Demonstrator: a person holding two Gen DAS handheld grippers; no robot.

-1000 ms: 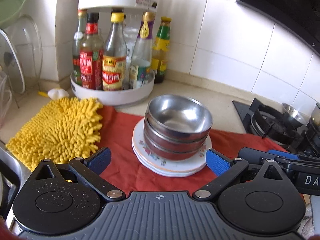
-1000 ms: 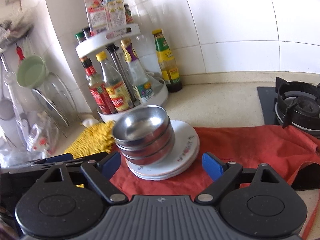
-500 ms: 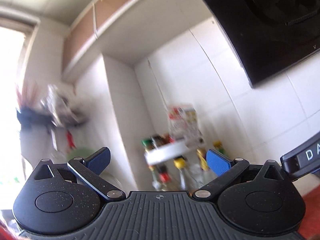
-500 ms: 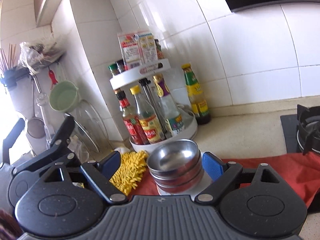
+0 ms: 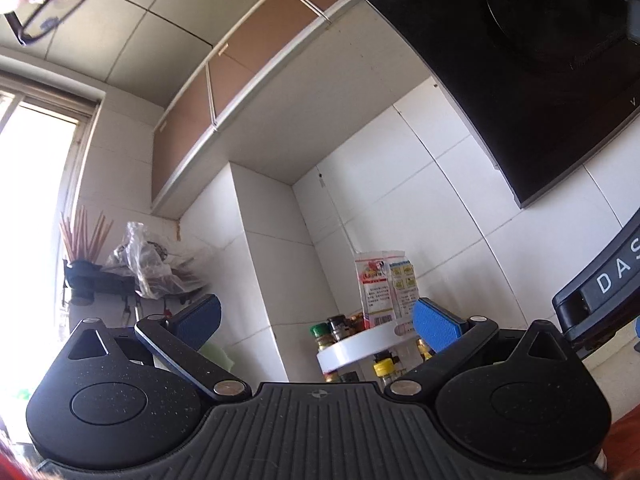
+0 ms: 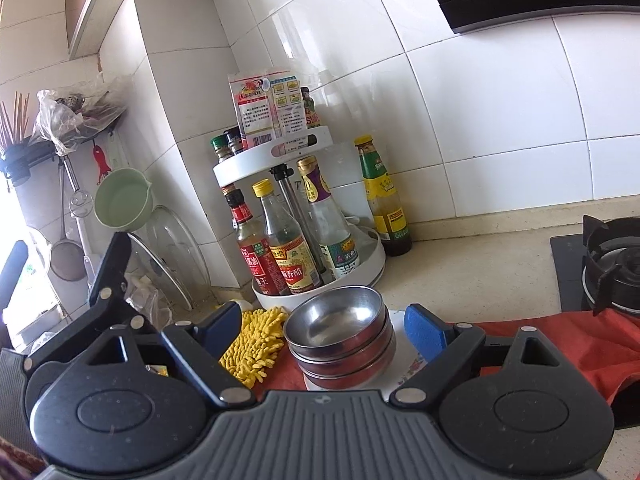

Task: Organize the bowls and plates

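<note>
A stack of steel bowls (image 6: 340,336) sits on white floral plates (image 6: 404,368) on a red cloth (image 6: 560,340). My right gripper (image 6: 324,330) is open and empty; the bowl stack shows between its blue pads, farther off. My left gripper (image 5: 318,320) is open and empty, tilted up toward the wall and cabinets; the bowls and plates are out of its view. The left gripper's body (image 6: 80,312) shows at the left in the right wrist view.
A white two-tier rack (image 6: 320,216) of sauce bottles stands behind the bowls. A yellow mop mitt (image 6: 252,344) lies to their left. A gas burner (image 6: 612,264) is at the right. A green bowl (image 6: 122,200) and glass lids (image 6: 168,256) stand at the left wall.
Both grippers have tilted upward. The left view swung from the bowl stack up to the wall and cabinets. The right gripper pulled back from the stack. Both jaws stayed open.
</note>
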